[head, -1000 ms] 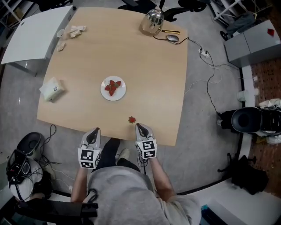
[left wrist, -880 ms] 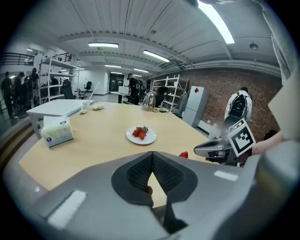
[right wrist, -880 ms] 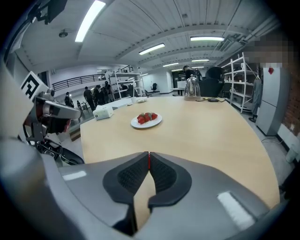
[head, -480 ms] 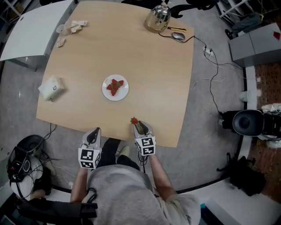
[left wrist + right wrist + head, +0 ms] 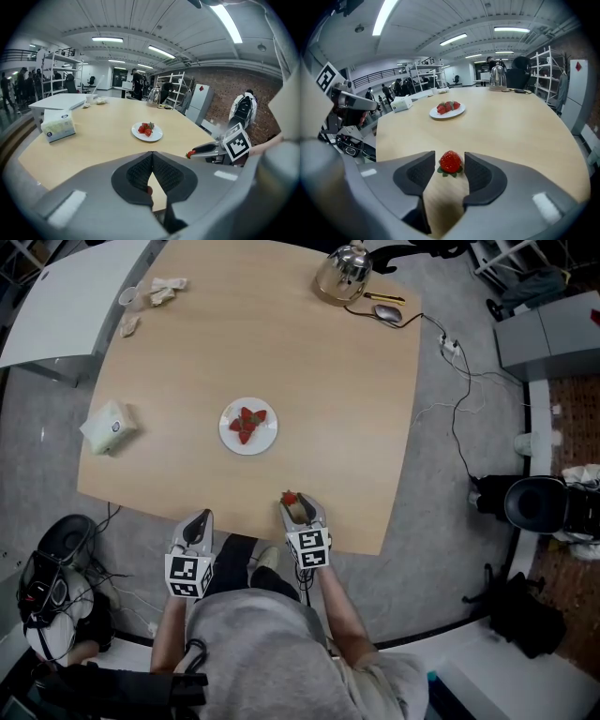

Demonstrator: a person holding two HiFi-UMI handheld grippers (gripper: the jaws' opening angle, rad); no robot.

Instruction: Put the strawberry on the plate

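Note:
A lone red strawberry point(image 5: 289, 497) point(image 5: 451, 162) rests on the wooden table near its front edge. My right gripper point(image 5: 294, 508) point(image 5: 450, 158) surrounds it. Its jaws are opening, and a small gap shows between each pad and the fruit. The white plate point(image 5: 231, 438) point(image 5: 459, 112) point(image 5: 156, 138) sits mid-table and holds a few strawberries point(image 5: 247, 421). My left gripper point(image 5: 198, 522) point(image 5: 152, 155) hovers at the table's front edge, left of the right one, shut with nothing in it. The left gripper view shows the right gripper point(image 5: 204, 149) with the strawberry at its tip.
A tissue box point(image 5: 110, 427) lies at the table's left edge. A metal kettle point(image 5: 342, 274), a mouse point(image 5: 387, 312) and cables occupy the far right corner. Crumpled paper and a cup point(image 5: 153, 293) sit far left. A white table point(image 5: 56, 310) adjoins on the left.
My right gripper has moved forward up to the strawberry and its jaws have spread round it. The left gripper has stayed put.

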